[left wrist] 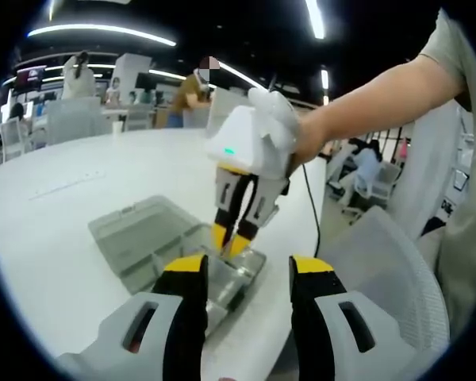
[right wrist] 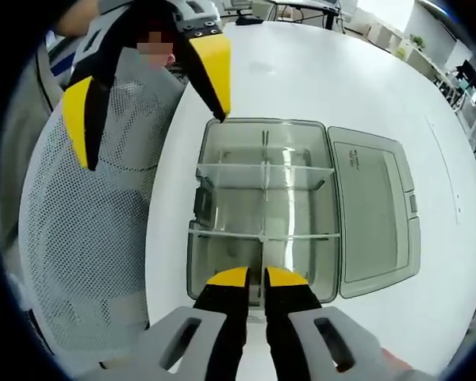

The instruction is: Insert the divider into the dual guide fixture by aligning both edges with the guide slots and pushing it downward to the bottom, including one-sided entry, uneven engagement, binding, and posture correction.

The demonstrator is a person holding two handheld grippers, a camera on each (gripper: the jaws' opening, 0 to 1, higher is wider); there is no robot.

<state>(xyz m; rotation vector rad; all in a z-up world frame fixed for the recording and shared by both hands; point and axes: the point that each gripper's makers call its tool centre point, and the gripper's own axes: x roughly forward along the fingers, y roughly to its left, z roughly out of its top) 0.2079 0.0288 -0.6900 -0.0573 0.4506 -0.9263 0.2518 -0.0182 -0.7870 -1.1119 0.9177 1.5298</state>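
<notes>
A clear plastic box [right wrist: 262, 210] with its hinged lid [right wrist: 377, 214] lying open is sitting on a white worktop [right wrist: 365, 71]. The right gripper [right wrist: 254, 278] is reaching straight down into it, fingers pressed nearly together, apparently pinching the top edge of a thin clear divider [right wrist: 262, 236] spanning the box between its side walls. A second divider [right wrist: 263, 167] is standing farther in. The left gripper [left wrist: 246, 266] is hovering at the box's near edge, fingers spread and holding nothing. Judging from this, pushing off-centre could seat one end first and bind the divider. A mesh chair [right wrist: 87, 238] is sitting beside the worktop, clear of the work.
</notes>
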